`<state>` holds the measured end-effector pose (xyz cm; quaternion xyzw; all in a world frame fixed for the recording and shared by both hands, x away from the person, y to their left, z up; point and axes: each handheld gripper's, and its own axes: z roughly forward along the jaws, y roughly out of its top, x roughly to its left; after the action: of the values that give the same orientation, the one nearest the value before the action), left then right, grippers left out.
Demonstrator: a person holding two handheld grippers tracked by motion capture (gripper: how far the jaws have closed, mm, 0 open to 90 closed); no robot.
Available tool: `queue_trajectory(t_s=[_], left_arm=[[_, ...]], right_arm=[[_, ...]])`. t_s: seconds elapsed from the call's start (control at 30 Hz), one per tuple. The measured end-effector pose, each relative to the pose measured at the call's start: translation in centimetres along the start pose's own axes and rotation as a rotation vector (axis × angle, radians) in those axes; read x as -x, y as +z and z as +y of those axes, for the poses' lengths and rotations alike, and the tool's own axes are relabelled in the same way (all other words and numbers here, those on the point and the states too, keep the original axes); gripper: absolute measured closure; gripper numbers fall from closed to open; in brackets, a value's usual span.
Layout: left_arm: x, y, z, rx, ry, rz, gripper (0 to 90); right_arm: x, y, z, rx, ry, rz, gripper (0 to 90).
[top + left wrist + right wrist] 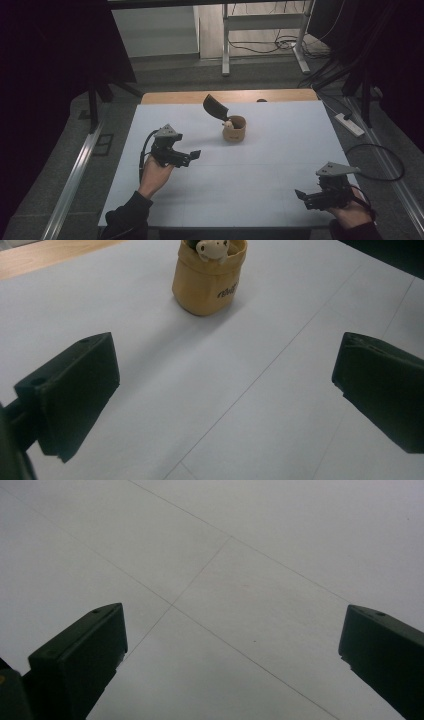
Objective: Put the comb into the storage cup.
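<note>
A tan fabric pouch stands upright near the middle back of the white table. A small pale toy peeks over its rim, and a dark flat piece sticks up out of it, tilted to the back left. In the left gripper view the pouch with the toy lies ahead of the wide-apart jaws. My left gripper is open, held left of the pouch and pointing right. My right gripper is open near the front right corner, over bare table.
A wooden strip runs along the table's far edge. Beyond it are a metal frame's legs and cables on the floor. A power strip lies on the floor to the right. A rail runs along the left.
</note>
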<state>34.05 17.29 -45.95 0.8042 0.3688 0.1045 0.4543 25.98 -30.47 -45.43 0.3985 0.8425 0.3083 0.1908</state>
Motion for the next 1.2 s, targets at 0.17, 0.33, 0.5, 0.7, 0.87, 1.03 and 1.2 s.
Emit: queue_trajectory(t_s=[0.17,0.33,0.5,0.7,0.87,1.03,1.2], left_arm=[[0.1,-0.4,-0.3,-0.003,0.001,0.006,0.0],[0.3,-0.8,-0.7,-0.01,-0.001,0.012,0.0],[0.5,-1.3,-1.1,-0.014,-0.002,0.017,0.0],[0.7,-2.1,-1.7,-0.015,-0.007,0.025,0.0],[0.8,-2.6,-2.2,-0.016,-0.013,0.032,0.0],[0.9,-3.0,-2.6,-0.021,-0.012,0.042,0.0],[1.0,-3.4,-3.0,-0.022,-0.016,0.05,0.0]], right_arm=[[0.0,0.0,0.0,0.0,0.001,0.0,0.0],[0.0,0.0,0.0,-0.001,0.0,0.0,0.0],[0.0,0.0,0.0,-0.002,0.001,0.0,0.0],[0.0,0.0,0.0,-0.001,0.001,0.0,0.0],[0.0,0.0,0.0,-0.001,0.001,0.0,0.0],[0.0,0.0,0.0,-0.001,0.001,0.0,0.0],[0.0,0.0,0.0,-0.001,0.001,0.0,0.0]])
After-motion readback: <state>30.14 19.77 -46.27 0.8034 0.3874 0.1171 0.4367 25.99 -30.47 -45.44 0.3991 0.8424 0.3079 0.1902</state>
